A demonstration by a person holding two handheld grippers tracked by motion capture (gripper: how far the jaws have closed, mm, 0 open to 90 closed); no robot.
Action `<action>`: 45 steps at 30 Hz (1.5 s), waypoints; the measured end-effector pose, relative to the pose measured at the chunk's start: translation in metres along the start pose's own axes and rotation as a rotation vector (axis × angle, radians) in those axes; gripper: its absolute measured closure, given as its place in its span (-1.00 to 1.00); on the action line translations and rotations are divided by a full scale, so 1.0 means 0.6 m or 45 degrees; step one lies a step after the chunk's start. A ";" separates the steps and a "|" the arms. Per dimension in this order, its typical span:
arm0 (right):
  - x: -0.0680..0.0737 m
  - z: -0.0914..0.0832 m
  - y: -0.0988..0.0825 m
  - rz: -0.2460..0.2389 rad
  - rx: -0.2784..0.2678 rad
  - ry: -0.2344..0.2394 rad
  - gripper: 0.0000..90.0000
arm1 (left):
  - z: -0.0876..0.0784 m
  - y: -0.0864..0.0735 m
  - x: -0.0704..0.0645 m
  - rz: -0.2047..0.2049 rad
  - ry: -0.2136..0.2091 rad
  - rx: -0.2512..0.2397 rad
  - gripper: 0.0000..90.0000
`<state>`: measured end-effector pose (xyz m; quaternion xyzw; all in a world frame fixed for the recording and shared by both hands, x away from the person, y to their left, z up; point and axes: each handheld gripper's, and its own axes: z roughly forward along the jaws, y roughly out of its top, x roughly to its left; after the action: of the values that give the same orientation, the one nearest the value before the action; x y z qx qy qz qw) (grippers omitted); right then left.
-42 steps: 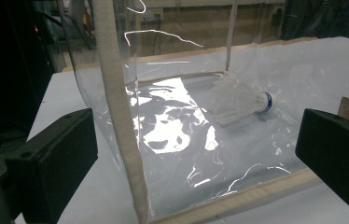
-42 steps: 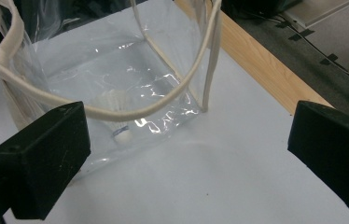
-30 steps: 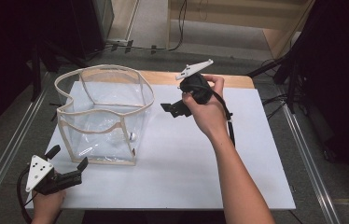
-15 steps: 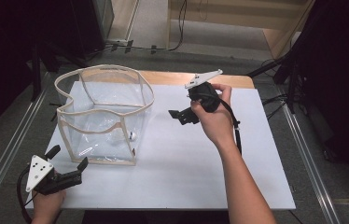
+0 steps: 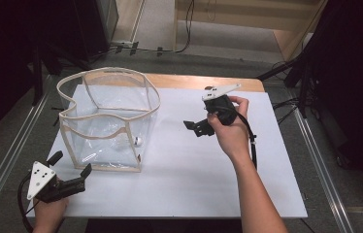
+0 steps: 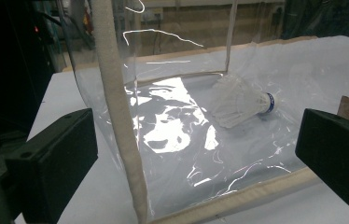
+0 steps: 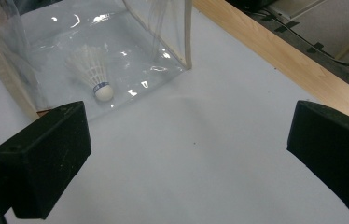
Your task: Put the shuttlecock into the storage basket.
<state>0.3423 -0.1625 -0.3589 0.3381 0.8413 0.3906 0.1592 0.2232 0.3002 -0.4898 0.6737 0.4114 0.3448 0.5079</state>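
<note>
Lying inside the clear bin (image 5: pixel 109 114) — white feathered shuttlecock (image 6: pixel 240 100), blue-banded cork — both grippers' fingers spread, empty.

Clear bag (image 5: pixel 107 121), white shuttlecock (image 6: pixel 238 100)

the bag (image 5: pixel 107 121) is clear glossy plastic (glare streaks on its walls) edged with rough cream cloth binding. inside lies a white feathered shuttlecock (image 6: pixel 238 100). the tabletop (image 5: pixel 194 165) is matt white with a wood edge.

Your clear bag (image 5: pixel 109 121) stands on the tabletop (image 5: pixel 184 170), left of frame centre. A shuttlecock (image 5: pixel 137 141) lies inside it, lower right.
</note>
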 end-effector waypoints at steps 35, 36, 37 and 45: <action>-0.017 -0.008 -0.130 0.102 -0.071 -0.048 -1.00 | 0.000 0.000 -0.001 0.004 0.004 0.002 -1.00; -0.017 -0.008 -0.135 0.106 -0.075 -0.051 -1.00 | 0.000 0.000 -0.001 0.004 0.004 0.002 -1.00; -0.018 -0.009 -0.139 0.110 -0.077 -0.048 -1.00 | 0.000 0.000 -0.001 0.005 0.004 0.002 -1.00; -0.022 -0.012 -0.171 0.145 -0.094 -0.063 -1.00 | 0.001 0.000 -0.002 0.010 0.005 0.006 -1.00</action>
<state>0.3024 -0.2231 -0.4328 0.3889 0.8014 0.4216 0.1697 0.2231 0.2992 -0.4901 0.6759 0.4105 0.3472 0.5041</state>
